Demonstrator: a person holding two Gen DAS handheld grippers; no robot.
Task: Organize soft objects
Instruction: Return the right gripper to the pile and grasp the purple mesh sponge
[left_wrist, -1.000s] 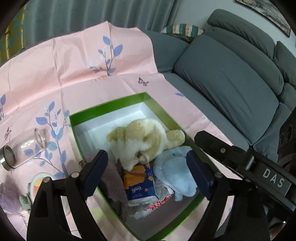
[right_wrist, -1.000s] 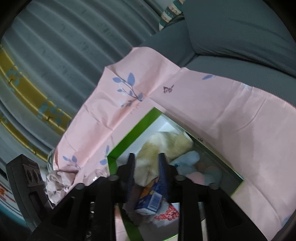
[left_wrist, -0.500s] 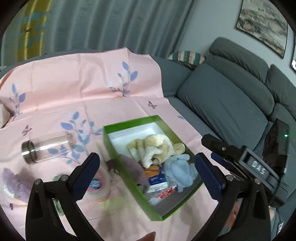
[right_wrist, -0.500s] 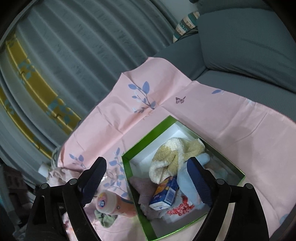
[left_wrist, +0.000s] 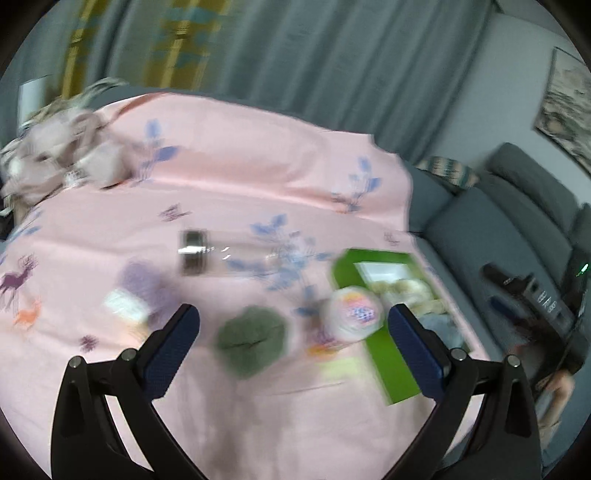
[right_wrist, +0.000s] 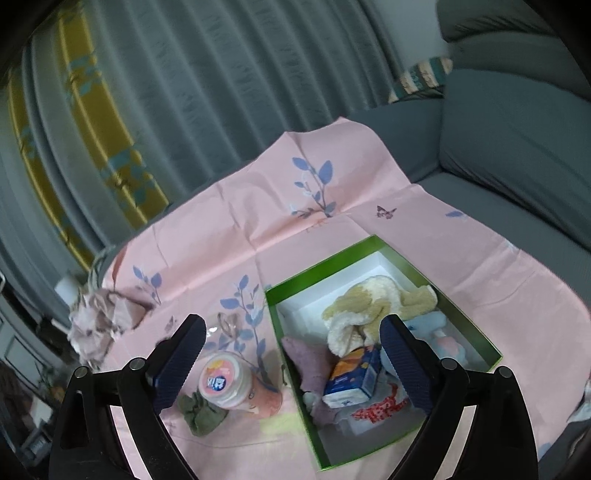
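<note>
My left gripper (left_wrist: 293, 332) and right gripper (right_wrist: 291, 349) both have jaws wide, holding nothing. My blurred left view alone shows a purple item (left_wrist: 142, 282) and a jar (left_wrist: 221, 253) on the pink cloth (left_wrist: 258, 177). My right view shows inside the green box (right_wrist: 476, 334): cream plush (right_wrist: 369, 302), tissue pack (right_wrist: 352, 378), purple cloth (right_wrist: 308, 360). A green cloth (right_wrist: 203, 411) lies outside.

Bottle (right_wrist: 236, 386) and green cloth (right_wrist: 202, 411) crowd the green box's (right_wrist: 291, 354) left side.

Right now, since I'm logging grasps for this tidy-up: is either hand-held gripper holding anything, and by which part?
Nothing is held. The left hand-held gripper and right hand-held gripper are both open and empty.
</note>
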